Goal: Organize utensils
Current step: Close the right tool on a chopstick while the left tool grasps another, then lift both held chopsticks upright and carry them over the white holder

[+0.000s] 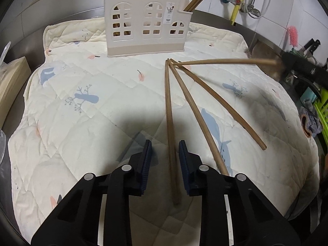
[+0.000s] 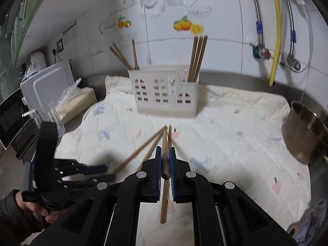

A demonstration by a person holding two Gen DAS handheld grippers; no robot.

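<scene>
A cream house-shaped utensil holder (image 1: 143,24) stands at the back of the quilted mat (image 1: 82,102), with chopsticks upright in its left and right compartments (image 2: 196,57). Three wooden chopsticks (image 1: 184,102) lie fanned on the mat. My left gripper (image 1: 165,149) is open, its jaws astride the leftmost chopstick (image 1: 170,133). My right gripper (image 2: 165,155) is shut on a fourth chopstick (image 1: 225,62), lifting its thick end while the tip stays near the others. The left gripper also shows in the right wrist view (image 2: 106,172).
A steel pot (image 2: 303,131) stands at the mat's right edge. A green rack (image 1: 321,110) and cloth lie further right. Boxes and an appliance (image 2: 47,86) stand left. Pipes and valves run along the tiled wall.
</scene>
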